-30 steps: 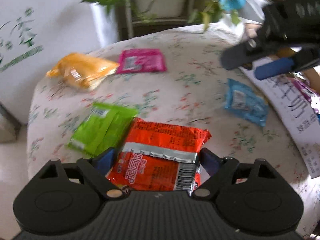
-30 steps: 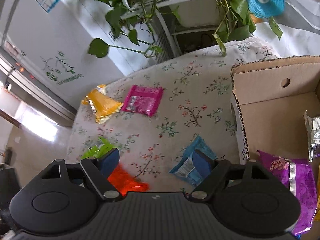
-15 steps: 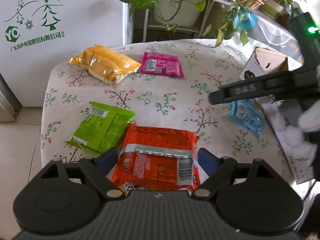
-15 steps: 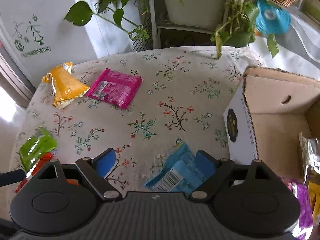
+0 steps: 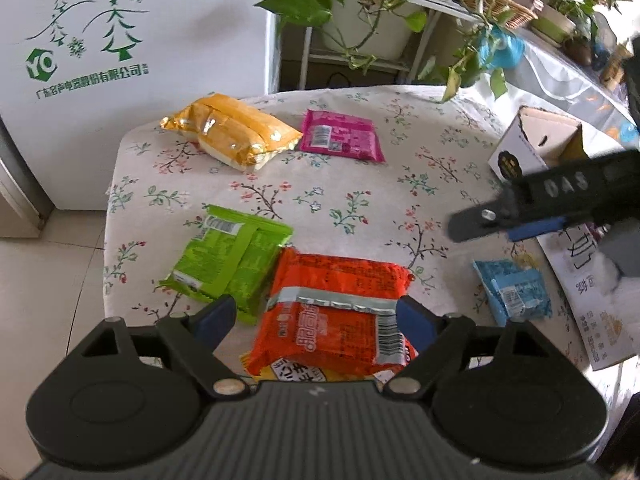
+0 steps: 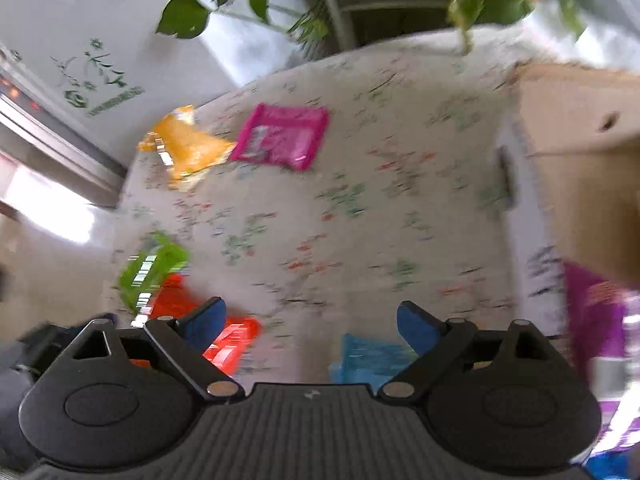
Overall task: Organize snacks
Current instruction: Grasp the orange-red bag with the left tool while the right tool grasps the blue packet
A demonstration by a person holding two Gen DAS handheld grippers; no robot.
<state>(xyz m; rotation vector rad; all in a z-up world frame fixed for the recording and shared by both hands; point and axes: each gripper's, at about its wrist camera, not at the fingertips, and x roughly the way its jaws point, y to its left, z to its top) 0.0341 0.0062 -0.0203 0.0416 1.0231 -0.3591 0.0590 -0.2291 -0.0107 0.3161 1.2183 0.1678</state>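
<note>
While both tools (image 5: 312,314) (image 6: 310,322) gape empty, we judge the light, crinkly orange packet (image 5: 334,316) best pinched at its edge.

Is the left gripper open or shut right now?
Open: the left gripper has its blue fingers spread wide either side of the red snack packet.
</note>
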